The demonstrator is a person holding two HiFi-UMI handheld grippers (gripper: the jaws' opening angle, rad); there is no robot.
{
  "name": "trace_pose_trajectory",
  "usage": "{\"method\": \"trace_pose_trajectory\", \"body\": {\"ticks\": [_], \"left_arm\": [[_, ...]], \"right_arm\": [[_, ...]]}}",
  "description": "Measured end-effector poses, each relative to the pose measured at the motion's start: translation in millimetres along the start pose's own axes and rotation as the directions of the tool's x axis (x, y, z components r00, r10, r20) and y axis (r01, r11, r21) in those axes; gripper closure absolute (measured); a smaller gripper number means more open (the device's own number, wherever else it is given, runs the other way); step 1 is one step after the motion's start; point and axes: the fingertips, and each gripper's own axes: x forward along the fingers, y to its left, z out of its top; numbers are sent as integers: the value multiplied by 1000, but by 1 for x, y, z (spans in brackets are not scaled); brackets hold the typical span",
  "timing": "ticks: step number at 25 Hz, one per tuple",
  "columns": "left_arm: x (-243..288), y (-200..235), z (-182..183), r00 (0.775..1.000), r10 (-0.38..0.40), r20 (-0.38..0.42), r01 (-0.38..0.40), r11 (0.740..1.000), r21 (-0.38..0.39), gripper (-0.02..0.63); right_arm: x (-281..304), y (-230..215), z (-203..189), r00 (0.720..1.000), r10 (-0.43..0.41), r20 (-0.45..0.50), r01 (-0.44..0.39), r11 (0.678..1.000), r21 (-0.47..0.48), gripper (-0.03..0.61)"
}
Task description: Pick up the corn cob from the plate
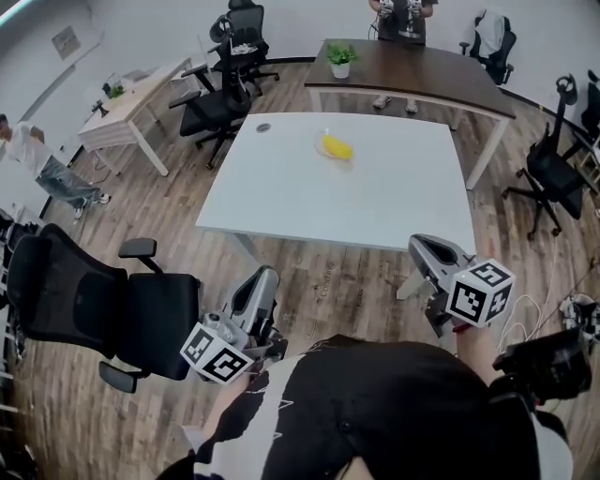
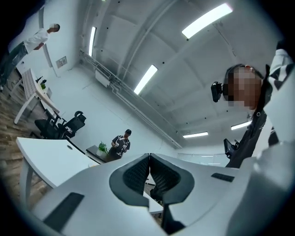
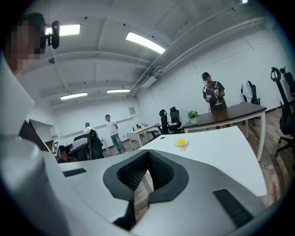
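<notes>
A yellow corn cob lies on a small pale plate toward the far side of the white table. Both grippers hang in the air short of the table's near edge, well away from the cob. My left gripper is at the lower left, its jaws together and empty; in the left gripper view it points upward past the table. My right gripper is at the lower right, fingertips touching, holding nothing. In the right gripper view the cob shows far ahead on the tabletop.
A black office chair stands close at my left. Behind the white table is a brown desk with a potted plant and a person standing. More black chairs ring the room; another chair is at the right.
</notes>
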Motion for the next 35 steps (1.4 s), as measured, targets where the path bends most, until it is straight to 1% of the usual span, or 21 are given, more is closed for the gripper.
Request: {"method": "trace_pose_trajectory", "body": {"ticks": [2, 6, 10, 12, 16, 20, 24, 31, 35], "left_arm": [[10, 3, -8, 999, 32, -28, -31, 999, 26, 597], [17, 11, -18, 992, 99, -78, -95, 994, 57, 597], [32, 17, -22, 987, 133, -92, -126, 989, 74, 597], [39, 19, -27, 986, 133, -103, -125, 989, 77, 597], [46, 25, -38, 984, 119, -133, -112, 992, 59, 597], [75, 39, -49, 982, 104, -155, -99, 994, 41, 597], [101, 54, -52, 982, 84, -169, -80, 996, 28, 597], [142, 92, -55, 974, 64, -217, -59, 998, 30, 597], [174, 125, -45, 971, 58, -232, -52, 998, 33, 597]], "right_arm": [[3, -11, 6, 1000, 14, 13, -14, 999, 37, 565], [7, -25, 6, 1000, -11, 2, 11, 1000, 25, 565], [11, -41, 5, 1000, -22, -13, 22, 999, 35, 565], [13, -47, 2, 1000, -25, -17, 26, 999, 47, 565], [18, -47, -12, 999, -17, -31, 19, 998, 58, 565], [27, -63, -12, 998, -28, -57, 32, 997, 72, 565], [39, -72, -11, 996, -32, -81, 38, 996, 76, 565], [79, -103, 5, 996, -49, -75, 56, 994, 97, 565], [111, -121, 24, 995, -63, -72, 71, 991, 110, 565]]}}
